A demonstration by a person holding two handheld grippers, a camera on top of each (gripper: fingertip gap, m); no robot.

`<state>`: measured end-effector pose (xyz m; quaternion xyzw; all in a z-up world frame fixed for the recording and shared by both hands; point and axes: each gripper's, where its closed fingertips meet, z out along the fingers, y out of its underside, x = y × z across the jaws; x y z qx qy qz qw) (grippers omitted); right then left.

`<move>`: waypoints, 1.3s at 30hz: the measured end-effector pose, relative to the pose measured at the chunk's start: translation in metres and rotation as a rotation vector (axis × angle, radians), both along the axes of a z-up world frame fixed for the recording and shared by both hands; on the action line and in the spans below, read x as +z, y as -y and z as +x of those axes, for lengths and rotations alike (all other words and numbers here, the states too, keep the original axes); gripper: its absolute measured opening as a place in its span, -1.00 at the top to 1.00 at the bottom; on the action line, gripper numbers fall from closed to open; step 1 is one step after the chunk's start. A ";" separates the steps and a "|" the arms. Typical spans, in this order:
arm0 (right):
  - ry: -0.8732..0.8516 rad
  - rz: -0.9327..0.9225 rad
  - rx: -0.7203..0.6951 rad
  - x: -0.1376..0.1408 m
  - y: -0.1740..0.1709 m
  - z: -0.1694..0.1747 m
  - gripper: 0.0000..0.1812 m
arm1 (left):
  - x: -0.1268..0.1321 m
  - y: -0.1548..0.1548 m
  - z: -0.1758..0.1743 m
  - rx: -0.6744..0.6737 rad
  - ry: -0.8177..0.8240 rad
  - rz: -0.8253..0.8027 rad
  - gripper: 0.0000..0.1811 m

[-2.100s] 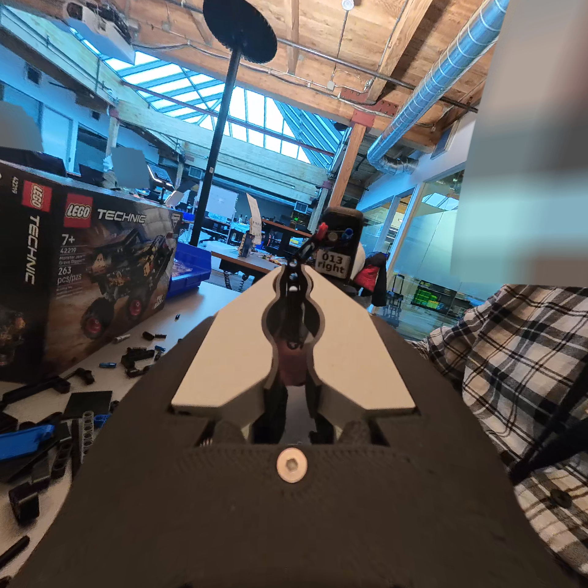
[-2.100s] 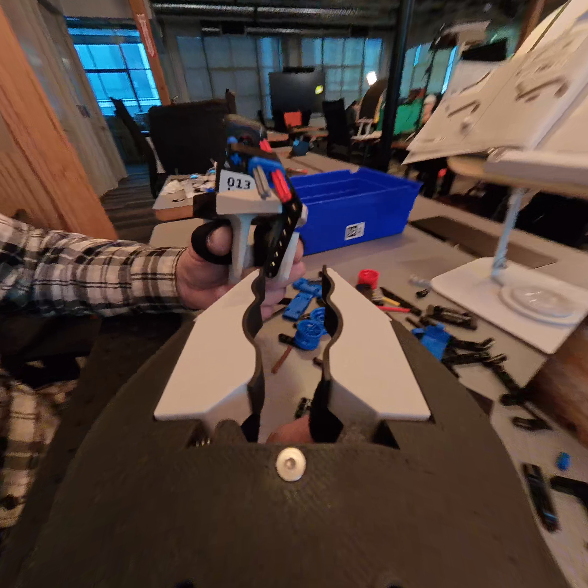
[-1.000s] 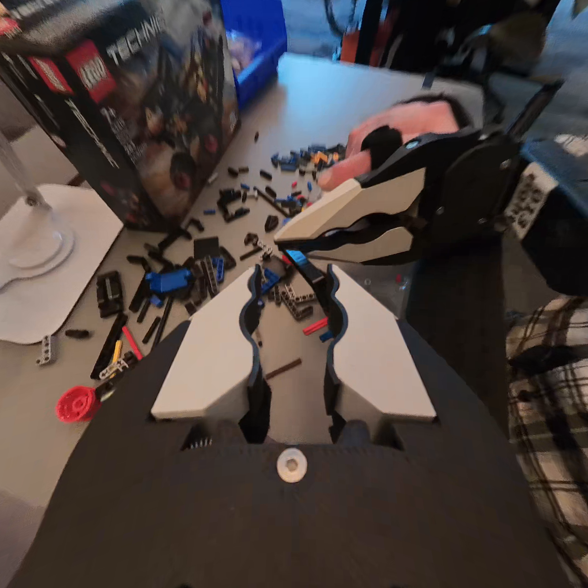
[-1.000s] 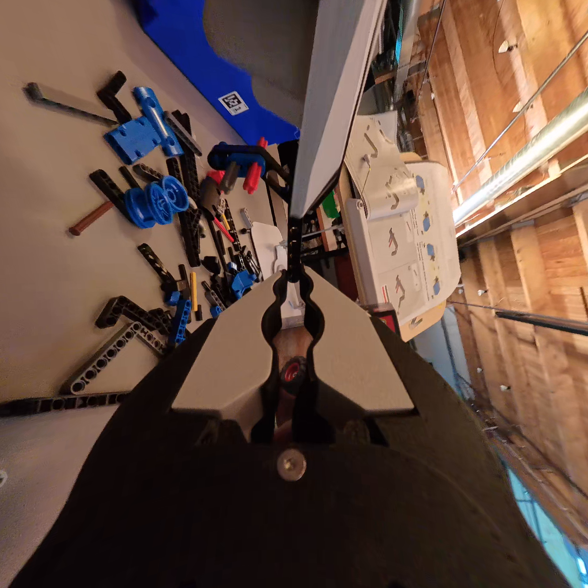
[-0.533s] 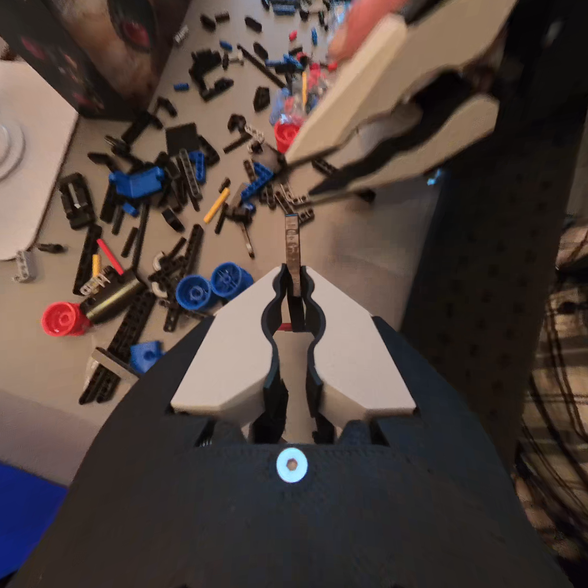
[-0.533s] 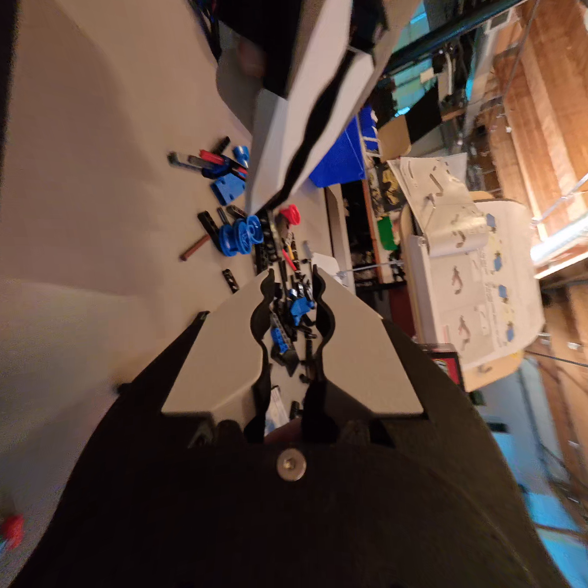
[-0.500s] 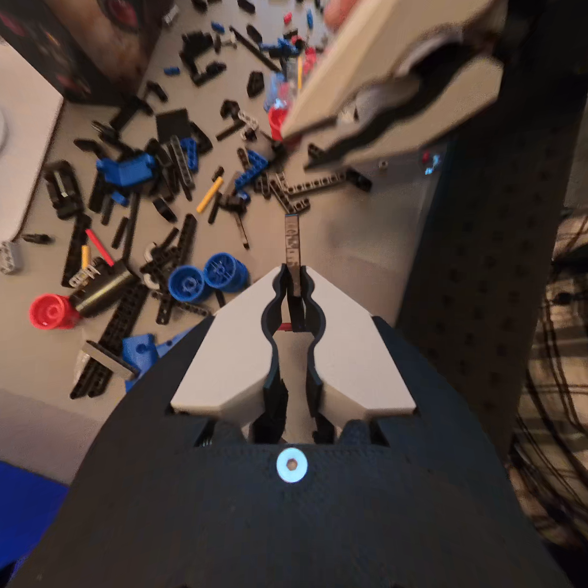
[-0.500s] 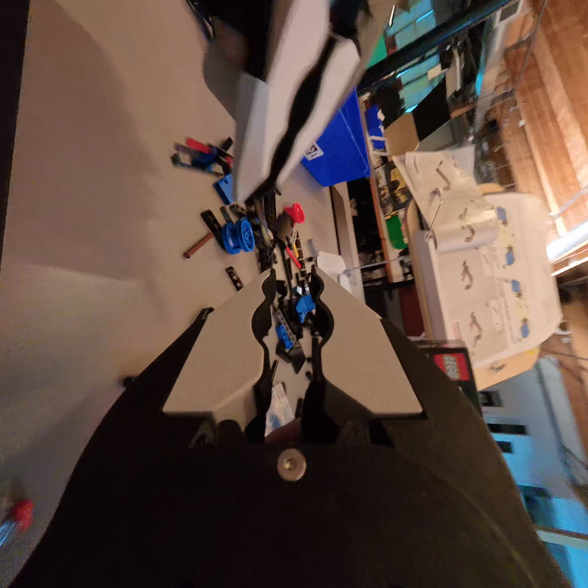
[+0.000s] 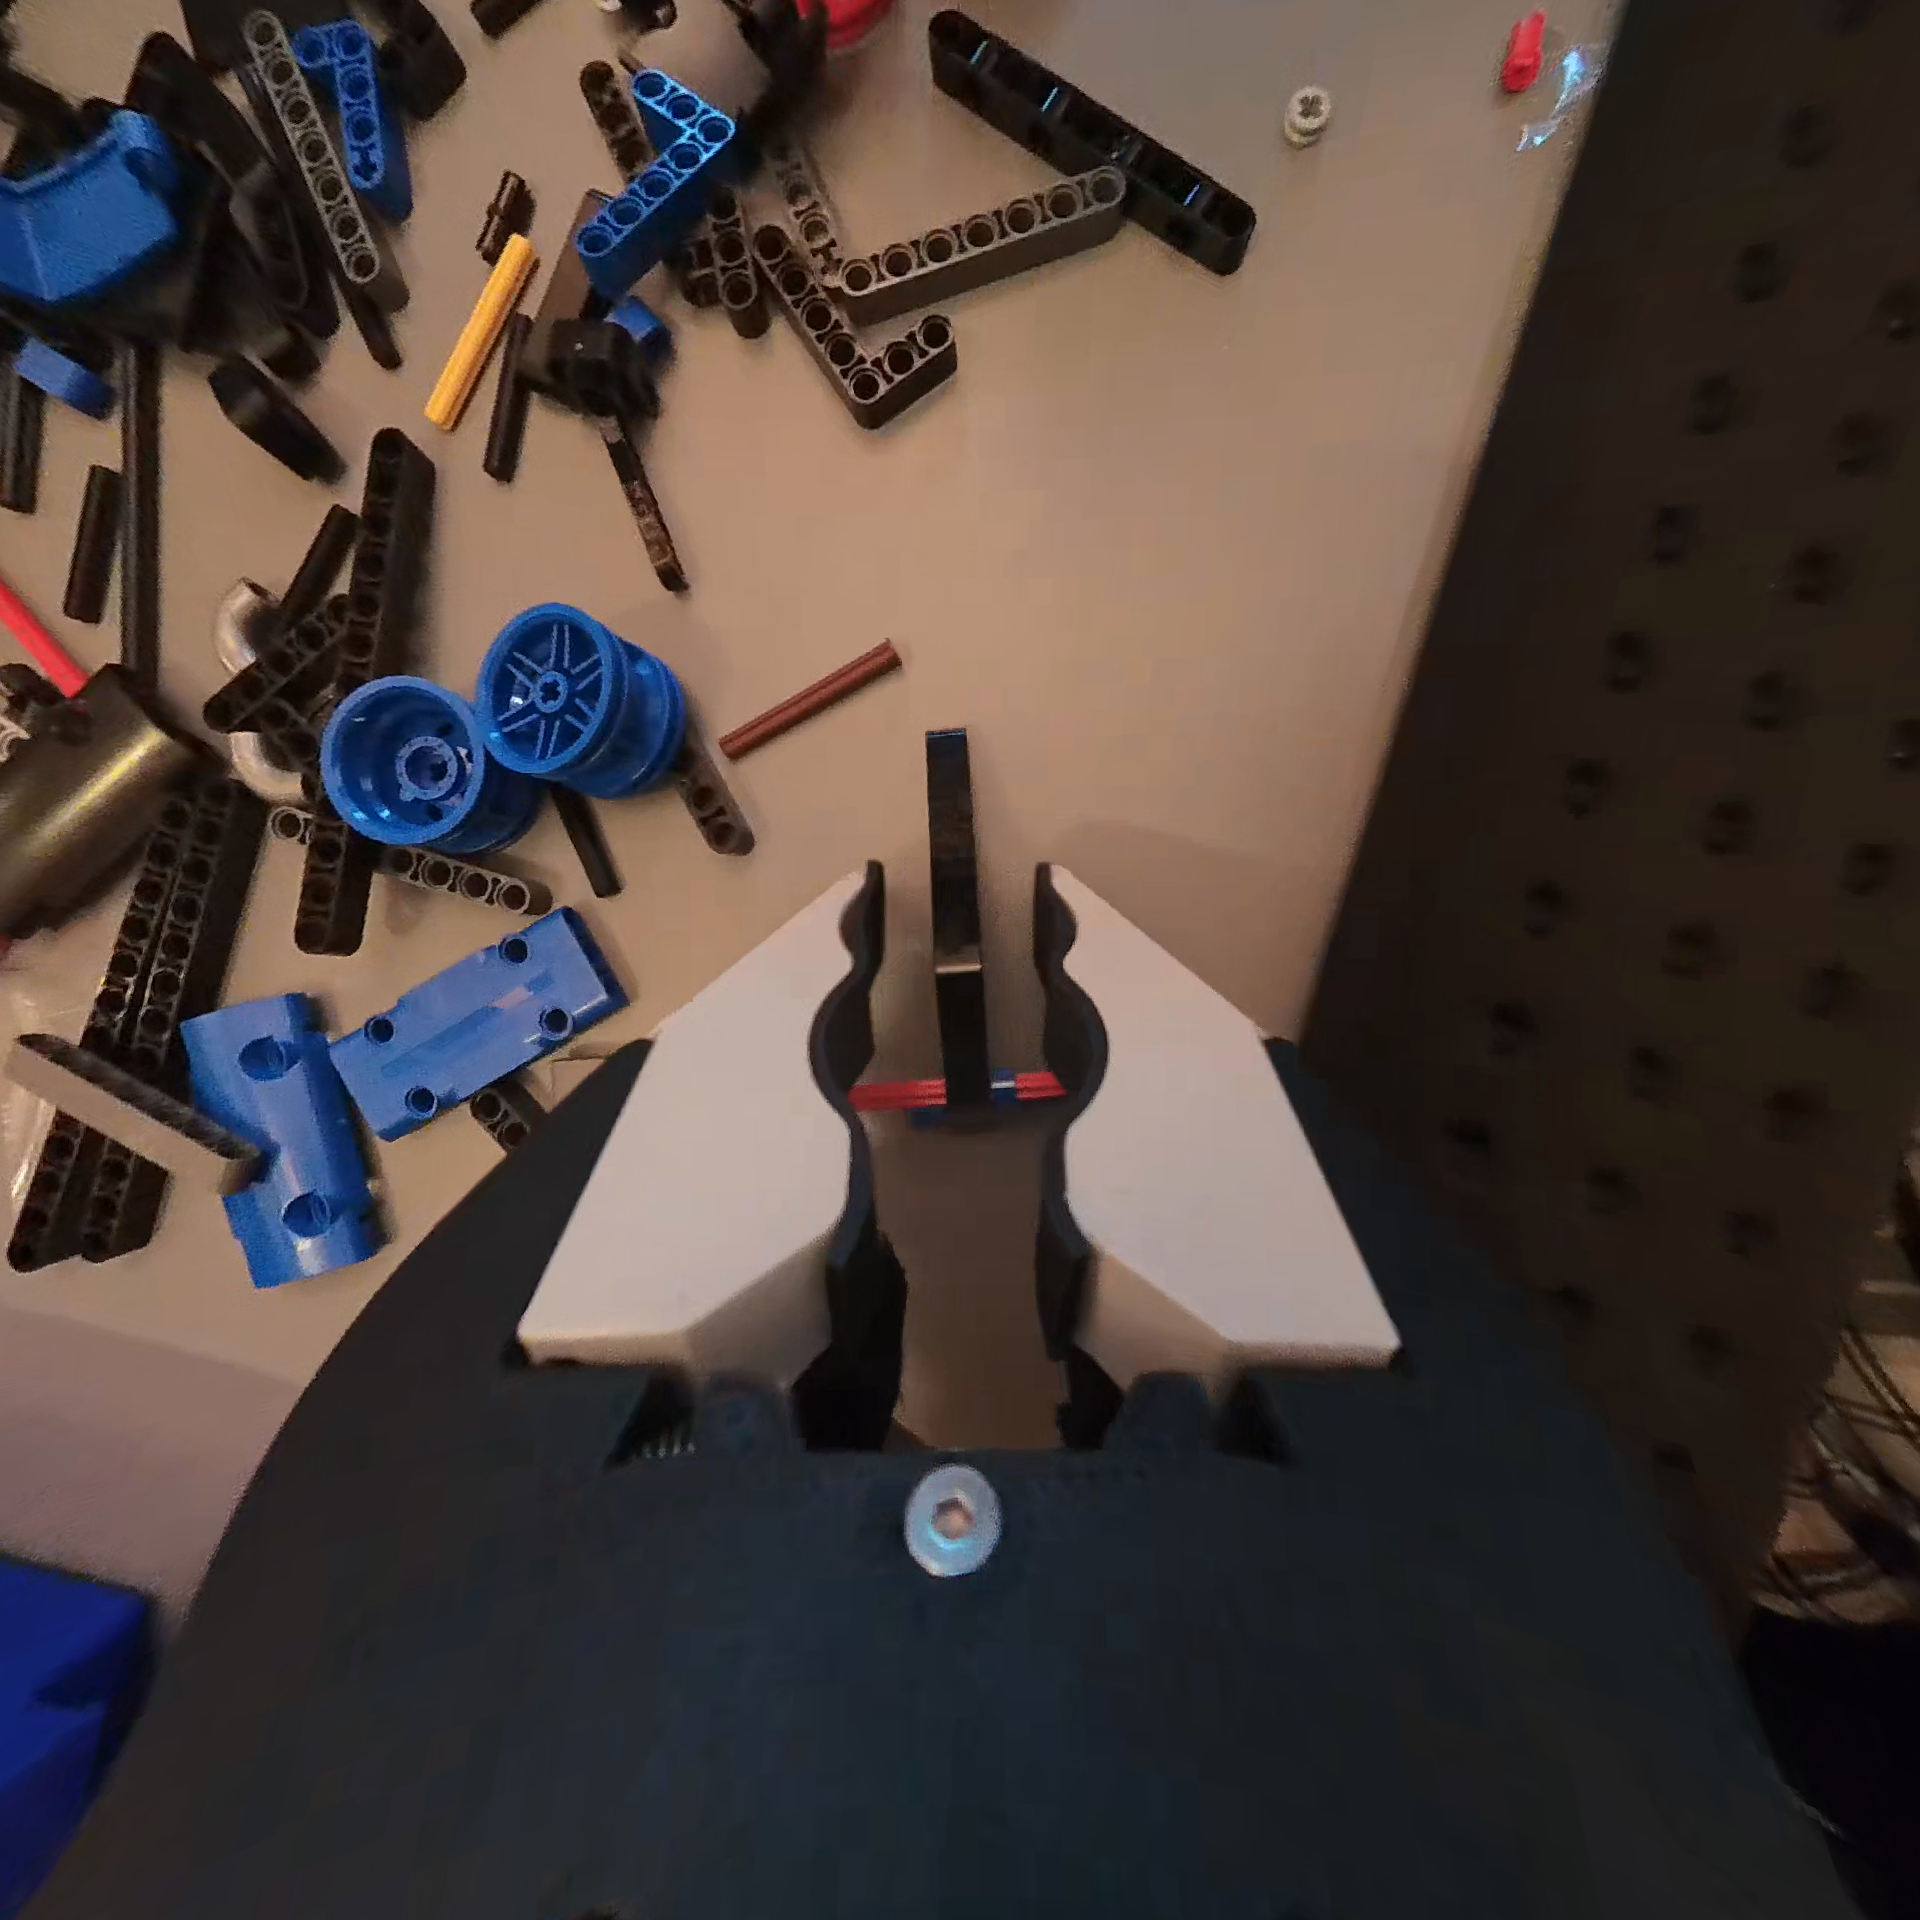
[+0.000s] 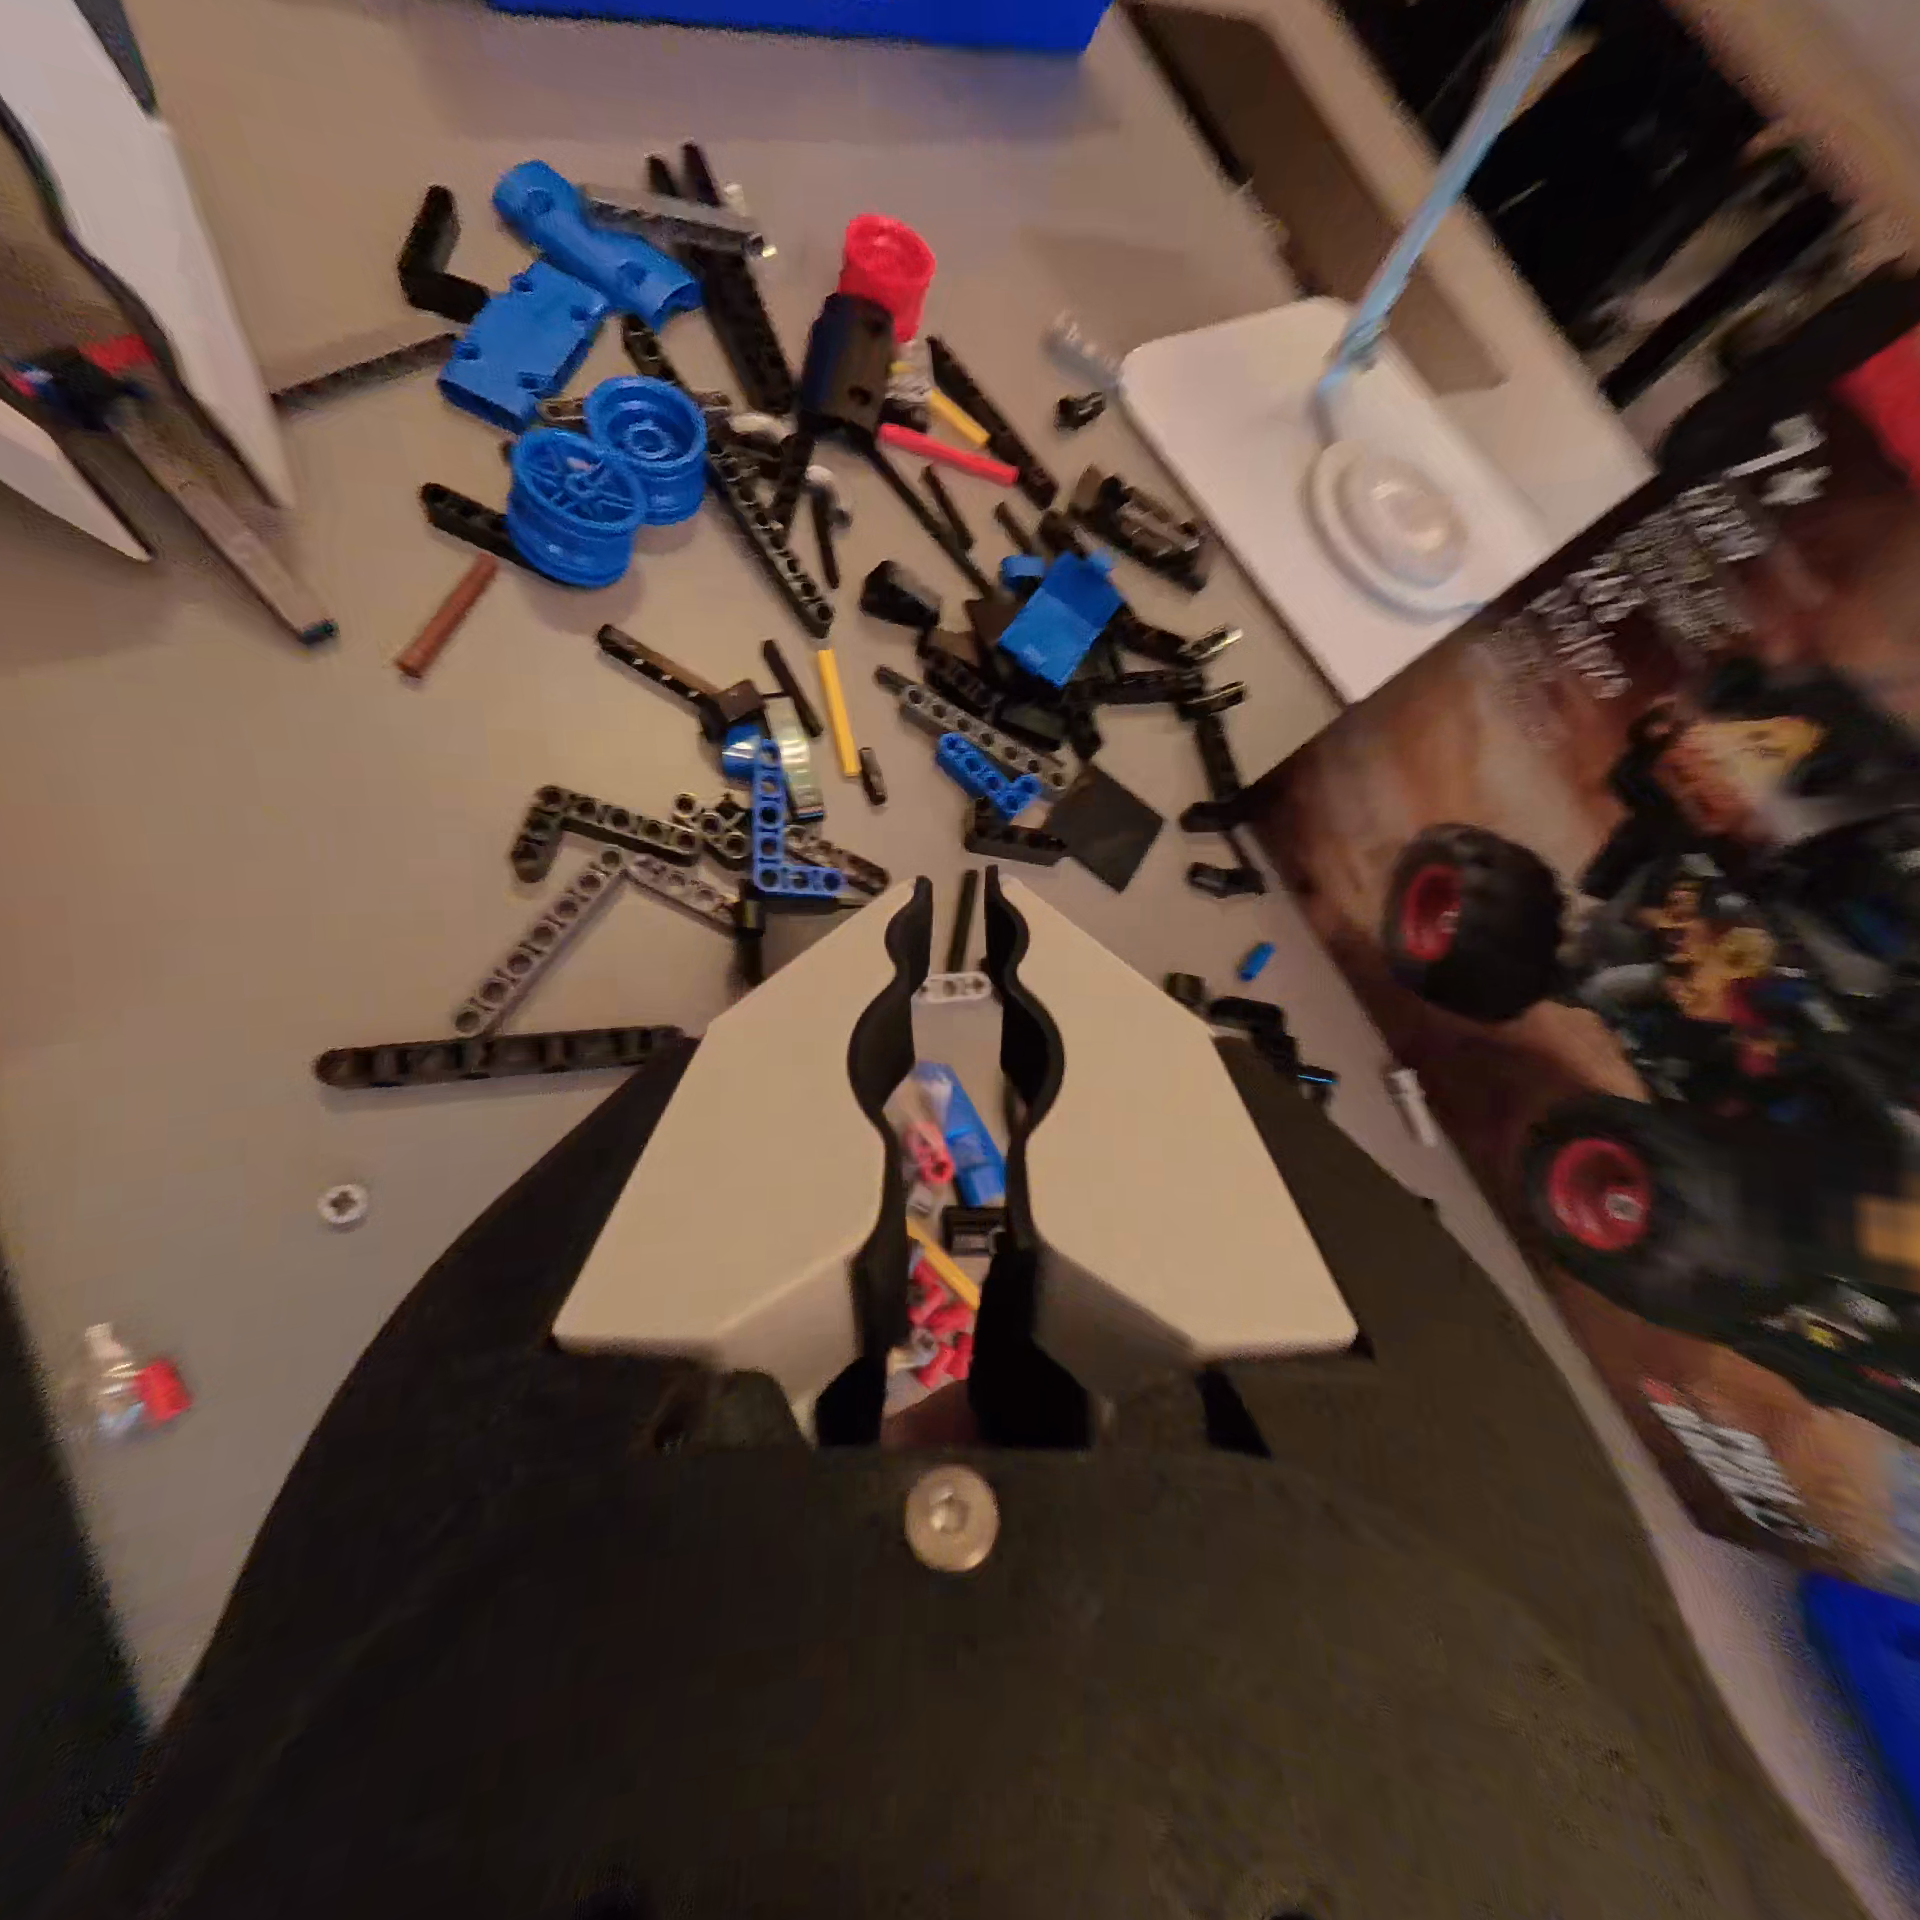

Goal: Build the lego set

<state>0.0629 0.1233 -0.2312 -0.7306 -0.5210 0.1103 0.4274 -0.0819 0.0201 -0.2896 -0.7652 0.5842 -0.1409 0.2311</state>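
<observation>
Honestly this build looks like it has barely started. Nearly the whole set is loose on the grey tabletop (image 10: 208, 831): a pair of blue spoked wheel hubs (image 9: 499, 727), a blue L-shaped beam with holes (image 9: 655, 166), a long black beam with holes (image 10: 499, 1055), a thin yellow axle (image 9: 483, 332), a short brown axle (image 9: 810, 698), a red round hub (image 10: 885, 260), and lots of other black bits. The printed lego box with the monster truck picture (image 10: 1621, 987) sits at the right in the right wrist view, next to a white lamp base (image 10: 1382, 488).

The only assembled thing I can spot is a small sub-assembly: a thin black beam (image 9: 954, 894) with a red cross axle (image 9: 899, 1093) pushed through its near end, plus a bit of blue at the joint. It sits between the fingers of the left gripper (image 9: 956, 894), which are parted. The beam floats in the gap, but the red axle seems to span pad to pad, so I can't say for sure whether it's pinched or let go.

The right gripper (image 10: 951, 914) hangs over the pile with its fingers slightly apart and nothing in them. A small black pin lies on the table right at the tips.

So there's one tiny piece done and pretty much the whole truck left.
</observation>
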 end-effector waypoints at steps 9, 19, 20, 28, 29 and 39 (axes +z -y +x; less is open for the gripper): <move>0.215 -0.315 -0.001 -0.054 -0.028 -0.008 0.92 | 0.001 0.002 0.002 -0.006 0.034 0.007 0.67; 0.207 -0.325 -0.005 -0.064 -0.034 -0.012 0.99 | 0.009 -0.007 0.006 0.008 0.069 0.048 0.69; 0.184 -0.318 -0.011 -0.062 -0.035 -0.012 0.99 | 0.012 -0.008 0.007 0.012 0.079 0.057 0.69; -0.280 -0.384 0.184 0.027 0.004 -0.046 0.99 | 0.081 -0.037 0.035 -0.018 0.258 0.436 0.78; -0.334 -0.401 0.227 0.039 0.013 -0.052 0.99 | 0.093 -0.040 0.041 -0.033 0.264 0.504 0.77; -0.603 -0.607 0.466 0.078 0.057 -0.071 0.99 | 0.140 -0.048 0.085 -0.237 0.200 0.926 0.68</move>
